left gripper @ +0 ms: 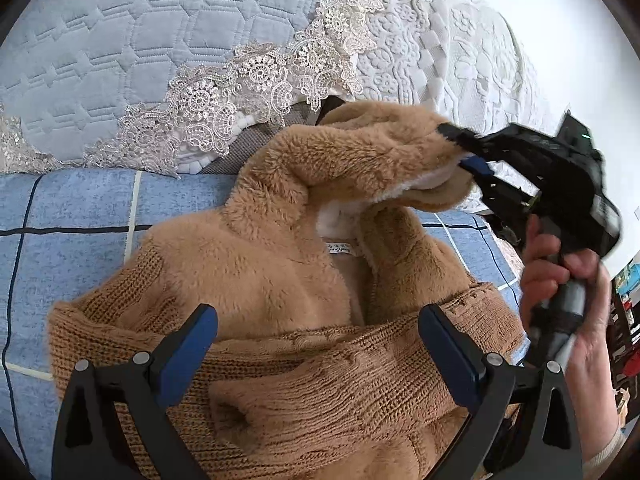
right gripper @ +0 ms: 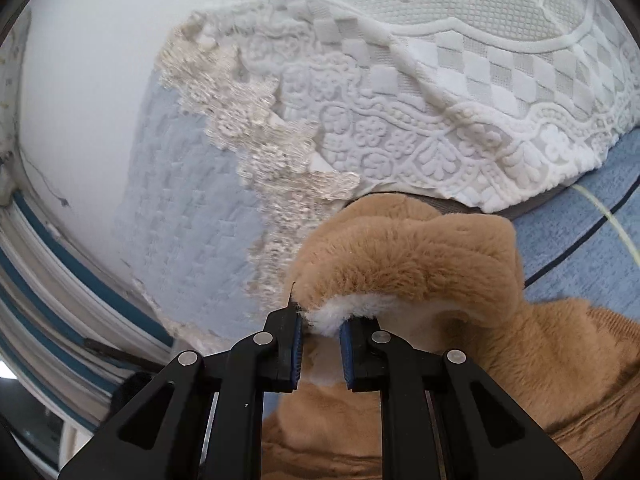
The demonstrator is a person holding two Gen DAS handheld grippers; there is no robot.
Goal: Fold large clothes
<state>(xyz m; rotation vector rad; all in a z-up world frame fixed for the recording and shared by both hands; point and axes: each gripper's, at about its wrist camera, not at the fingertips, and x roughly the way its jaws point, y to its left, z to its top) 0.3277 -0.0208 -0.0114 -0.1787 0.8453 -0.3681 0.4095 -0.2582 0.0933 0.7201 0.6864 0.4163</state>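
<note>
A tan hooded jacket (left gripper: pixel 260 264) with a fuzzy body and knitted sleeves lies on the blue checked sheet (left gripper: pixel 72 208); its sleeves are crossed over the front. My right gripper (left gripper: pixel 460 152) is shut on the rim of the fuzzy hood (left gripper: pixel 372 152), holding it lifted off the bed. In the right wrist view the white lining of the hood (right gripper: pixel 404 256) is pinched between the blue pads of that right gripper (right gripper: pixel 322 332). My left gripper (left gripper: pixel 318 344) hangs open above the knitted sleeves (left gripper: pixel 320 364), with nothing between its fingers.
A pale blue quilted cover (left gripper: pixel 120 40) with a lace trim (left gripper: pixel 240 88) and a white embossed pillow (left gripper: pixel 440 48) lie behind the jacket. A person's hand (left gripper: pixel 560 280) holds the right gripper's handle. A window frame (right gripper: pixel 60 264) shows at the left of the right wrist view.
</note>
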